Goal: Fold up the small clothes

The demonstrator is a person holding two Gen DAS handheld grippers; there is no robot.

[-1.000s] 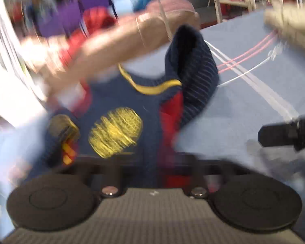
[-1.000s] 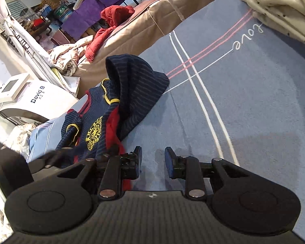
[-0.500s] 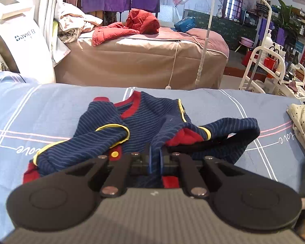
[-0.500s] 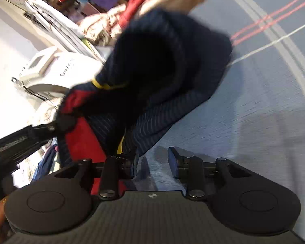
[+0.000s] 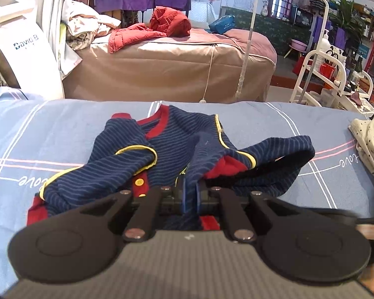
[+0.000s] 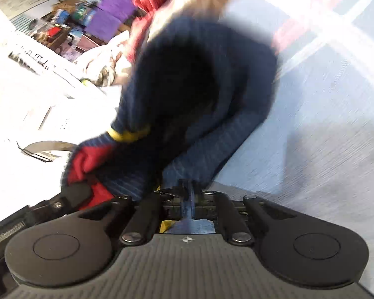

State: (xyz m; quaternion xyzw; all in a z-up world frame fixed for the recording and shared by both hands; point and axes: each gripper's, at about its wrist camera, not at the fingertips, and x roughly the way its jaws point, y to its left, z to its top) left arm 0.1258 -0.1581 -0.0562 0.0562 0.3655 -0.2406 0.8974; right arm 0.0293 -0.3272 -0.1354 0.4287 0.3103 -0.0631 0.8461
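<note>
The navy striped garment (image 5: 177,154) with red and yellow trim lies crumpled on the blue bedsheet (image 5: 62,129), about midway across the bed and reaching toward its far edge. The left tool (image 5: 189,194) is clenched on a fold of its near hem. The right tool (image 6: 190,195), seen in a blurred view, is likewise clamped on navy cloth. A cream dotted garment (image 5: 371,139) sits at the bed's right edge, apart from the navy one.
</note>
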